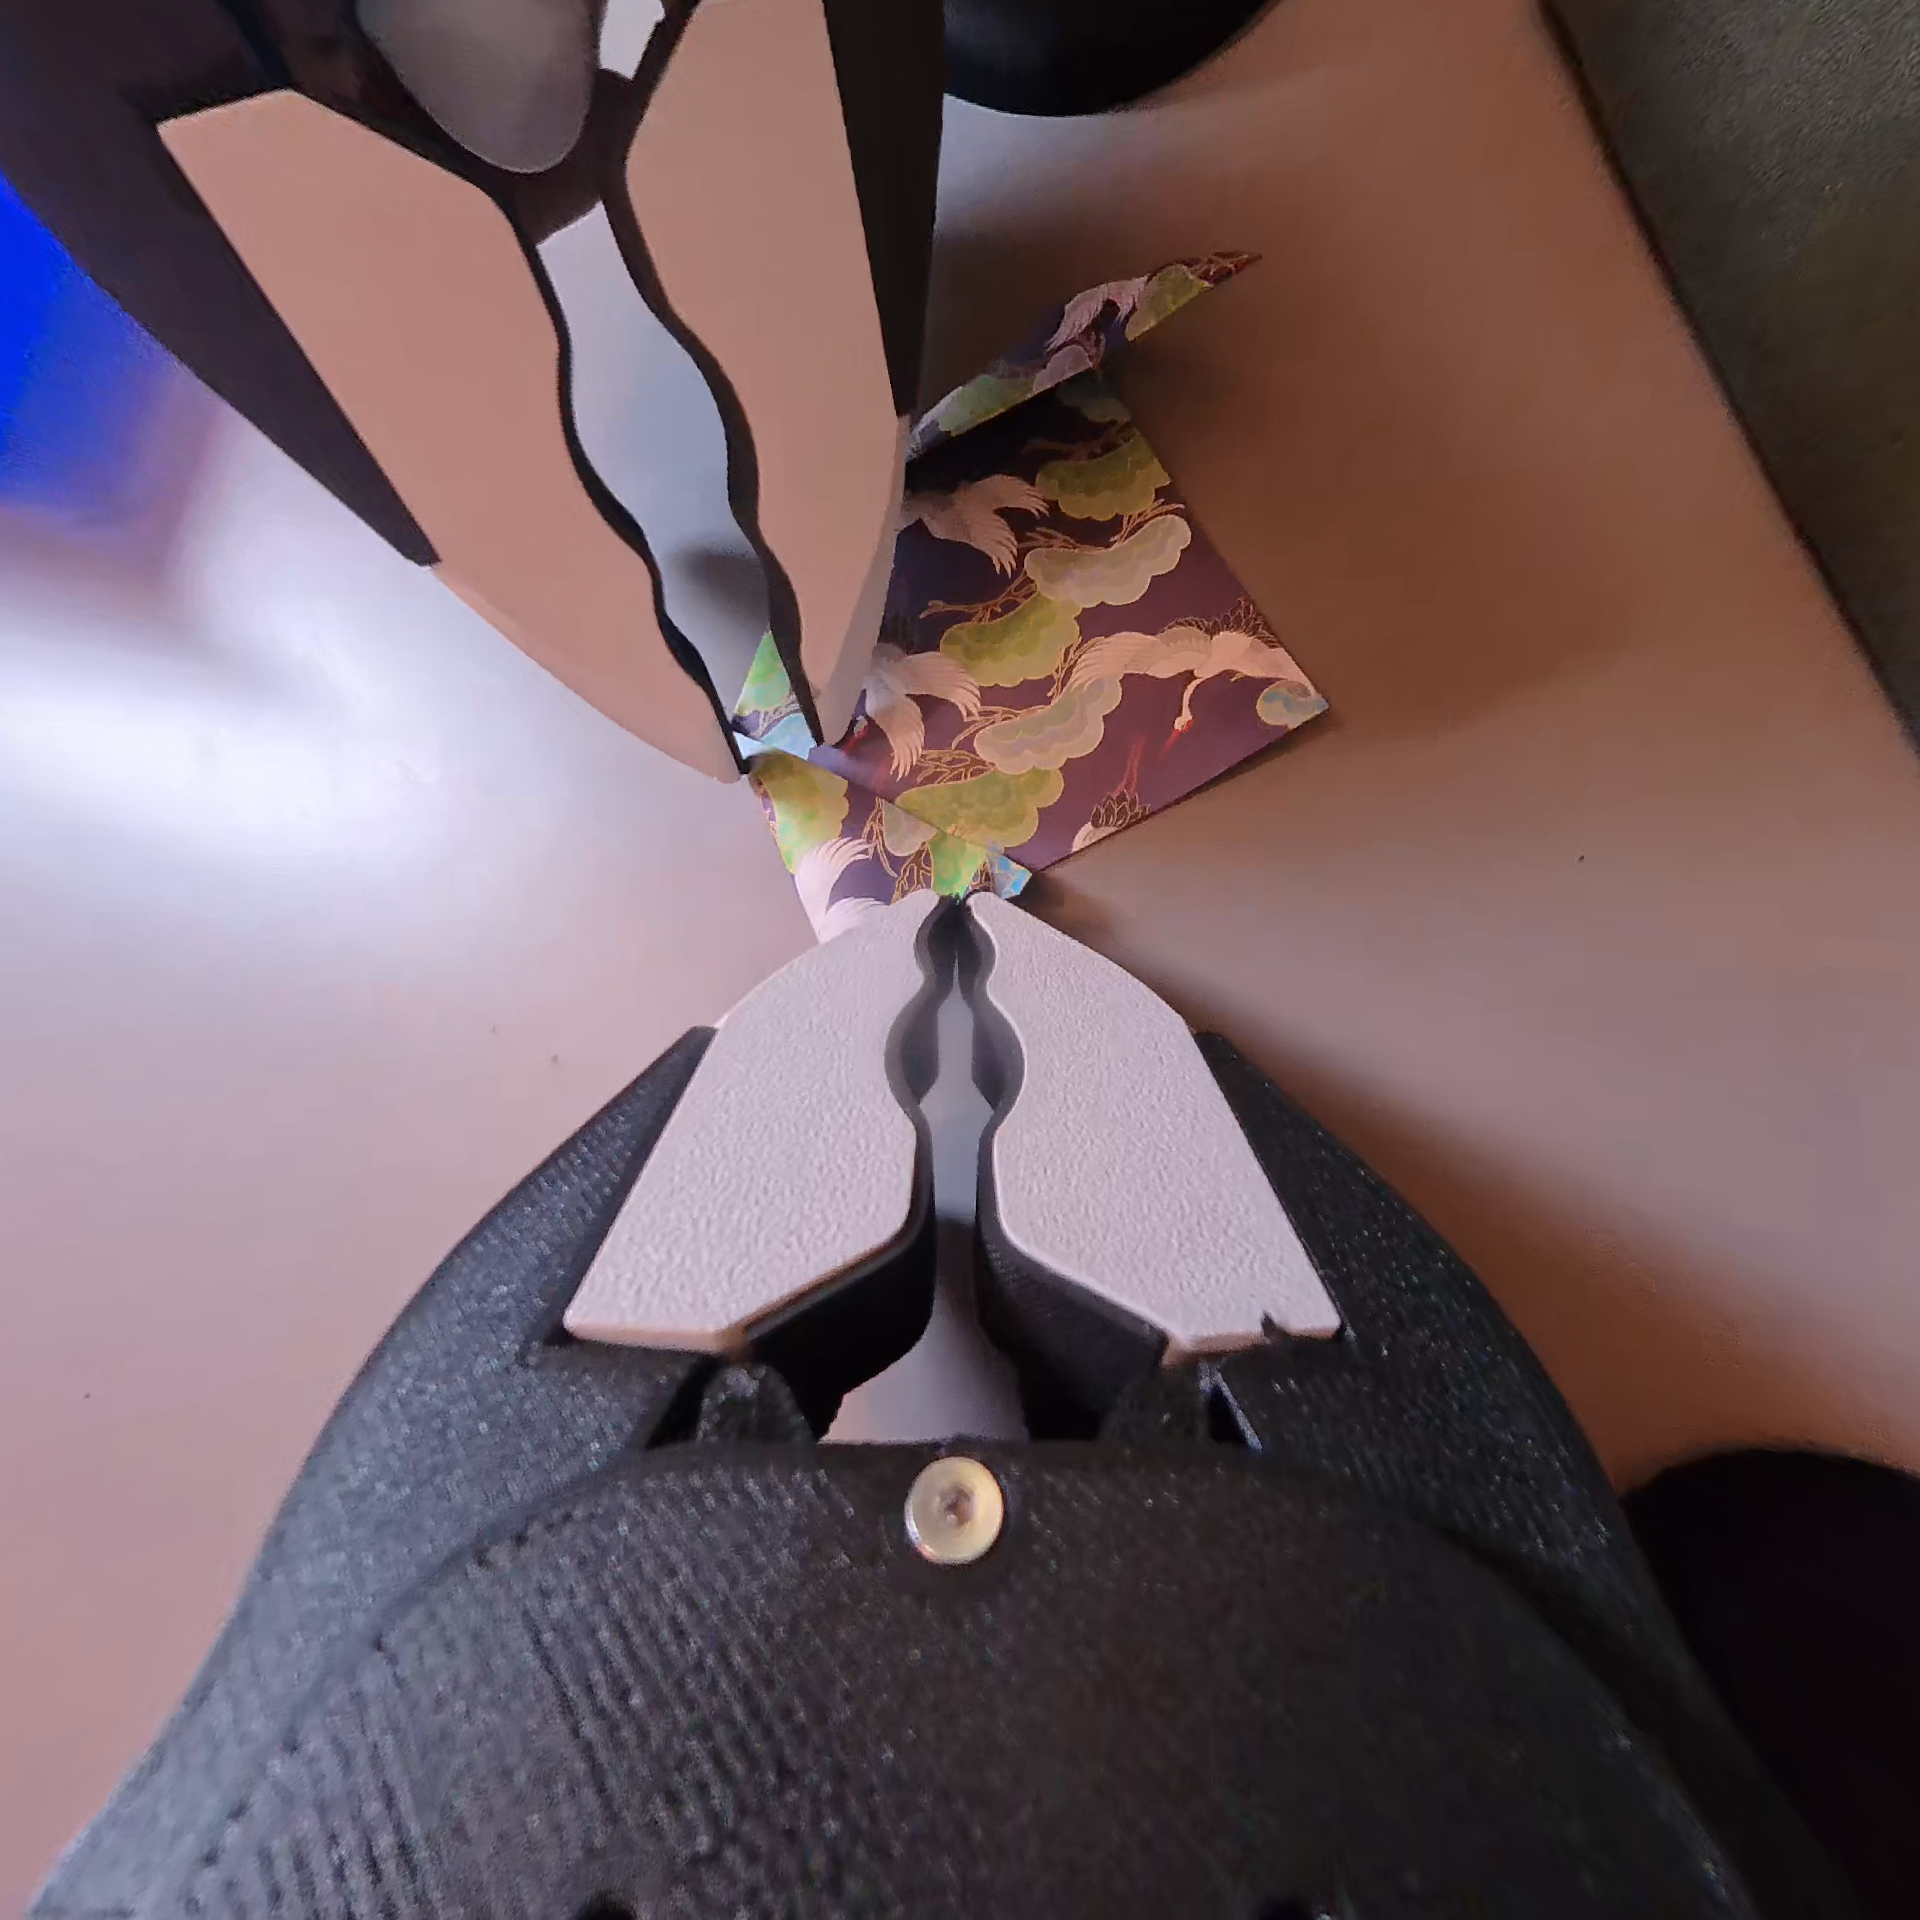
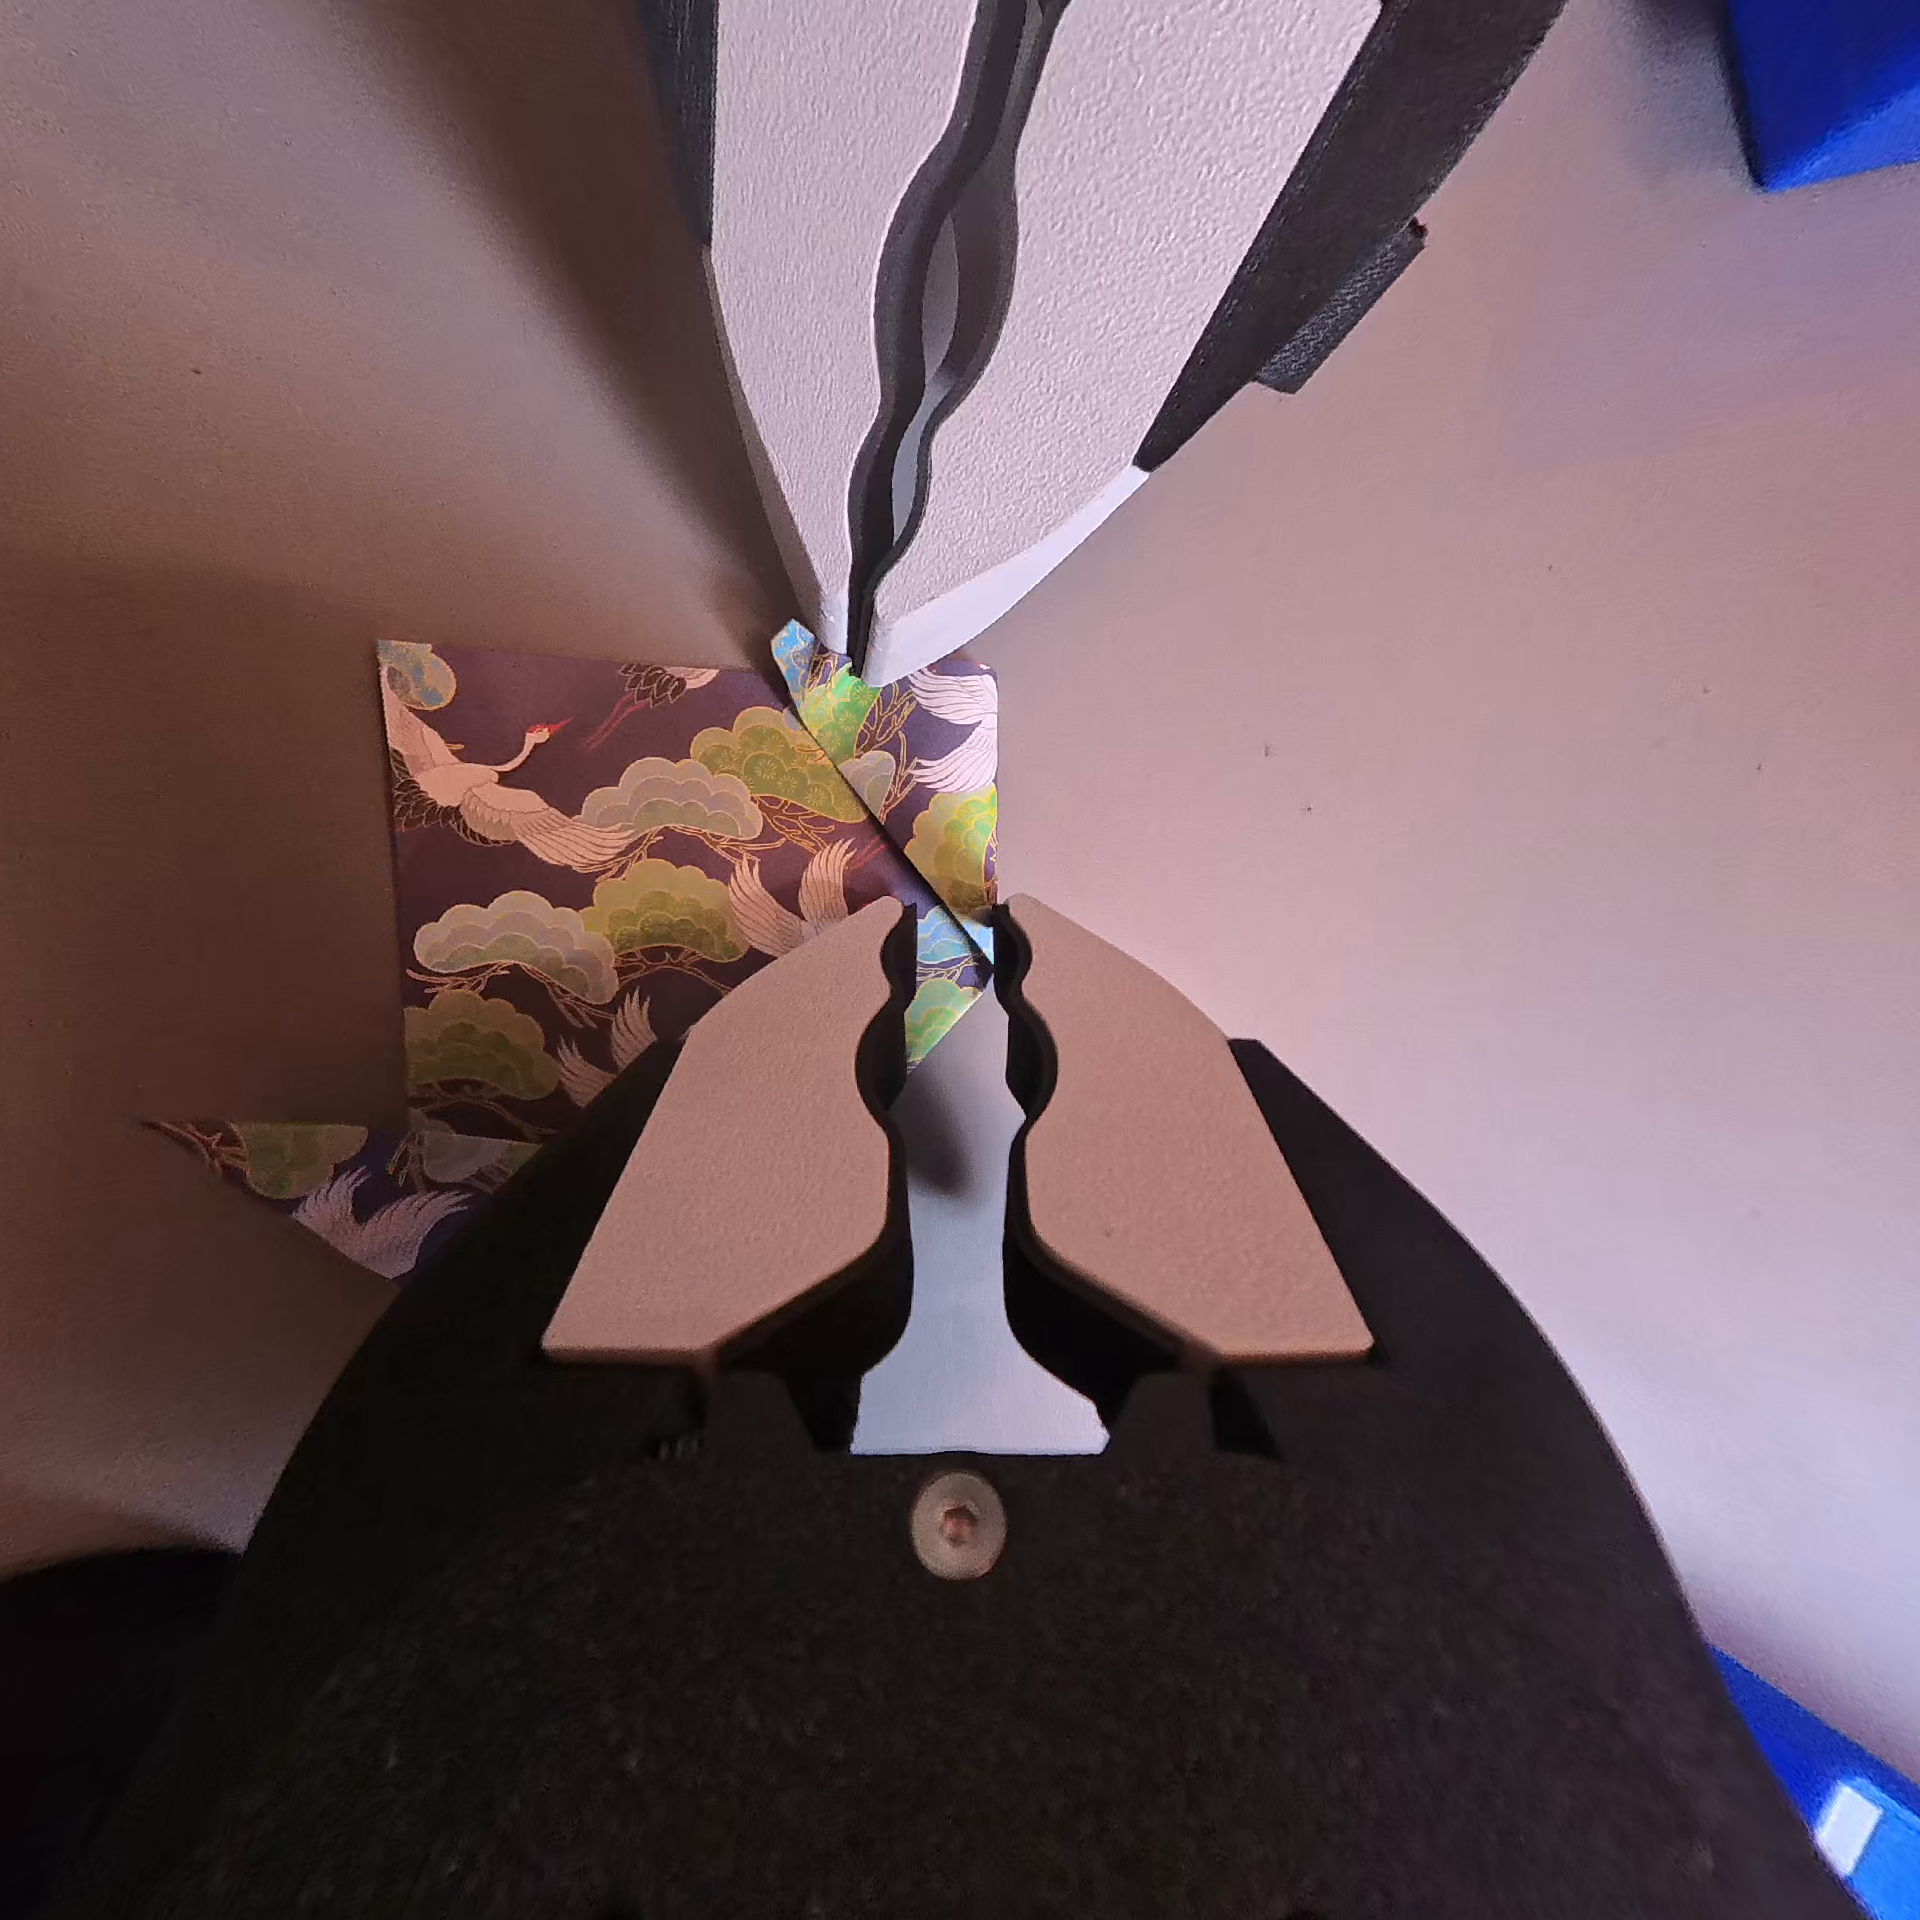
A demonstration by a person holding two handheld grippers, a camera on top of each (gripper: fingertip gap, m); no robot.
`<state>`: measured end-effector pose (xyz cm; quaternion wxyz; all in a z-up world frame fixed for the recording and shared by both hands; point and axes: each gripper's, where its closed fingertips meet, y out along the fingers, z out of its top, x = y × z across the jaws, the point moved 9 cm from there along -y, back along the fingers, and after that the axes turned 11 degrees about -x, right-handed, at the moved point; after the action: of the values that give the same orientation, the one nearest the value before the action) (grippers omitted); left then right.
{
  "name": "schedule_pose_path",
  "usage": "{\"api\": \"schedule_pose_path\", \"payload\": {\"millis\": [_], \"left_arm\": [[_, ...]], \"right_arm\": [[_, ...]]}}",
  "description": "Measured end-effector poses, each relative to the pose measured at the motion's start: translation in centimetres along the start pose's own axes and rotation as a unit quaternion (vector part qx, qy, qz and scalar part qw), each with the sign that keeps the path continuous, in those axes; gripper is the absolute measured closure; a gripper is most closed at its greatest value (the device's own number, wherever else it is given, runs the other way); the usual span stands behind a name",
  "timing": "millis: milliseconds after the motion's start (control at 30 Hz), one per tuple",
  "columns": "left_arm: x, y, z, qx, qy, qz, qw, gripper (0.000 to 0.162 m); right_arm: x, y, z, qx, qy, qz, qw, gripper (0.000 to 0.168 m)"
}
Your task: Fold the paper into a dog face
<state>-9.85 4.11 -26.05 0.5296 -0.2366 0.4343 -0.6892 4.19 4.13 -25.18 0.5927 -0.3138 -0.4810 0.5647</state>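
Left wrist view: left claw (image 1: pixel 953 914) pinching paper (image 1: pixel 1091 644) corner, pale table (image 1: pixel 1455 1039) around.

Left tongs (image 1: pixel 951 914), right tongs (image 2: pixel 954 920): pale wavy-edged fingers, black textured body, one silver screw each

A pale, matte desk (image 2: pixel 1558 831) fills most of both views, pinkish-beige with small dark specks. Soft light glares whitish on it at the left of the left wrist view. Blue objects (image 2: pixel 1829 94) sit at the right wrist view's upper and lower right corners. A grey-green surface (image 1: pixel 1787 260) borders the desk at the left wrist view's upper right.
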Motion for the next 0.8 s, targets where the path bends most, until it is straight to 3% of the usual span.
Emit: {"api": "schedule_pose_path", "payload": {"millis": [300,533,800], "left_arm": [[0.2,-0.1,-0.3,-0.005,-0.006,-0.017,1.0,0.162],[0.2,-0.9,-0.3,0.013,-0.019,-0.038,0.999,0.159],[-0.9,-1.5,0.6,0.054,-0.057,0.005,0.997,0.16]], "right_arm": [[-0.2,0.1,0.2,0.007,-0.009,0.001,1.0,0.159],[0.2,0.3,0.3,0.007,0.018,0.052,0.998,0.168],[0.6,0.4,0.3,0.007,0.041,0.079,0.996,0.168]]}}
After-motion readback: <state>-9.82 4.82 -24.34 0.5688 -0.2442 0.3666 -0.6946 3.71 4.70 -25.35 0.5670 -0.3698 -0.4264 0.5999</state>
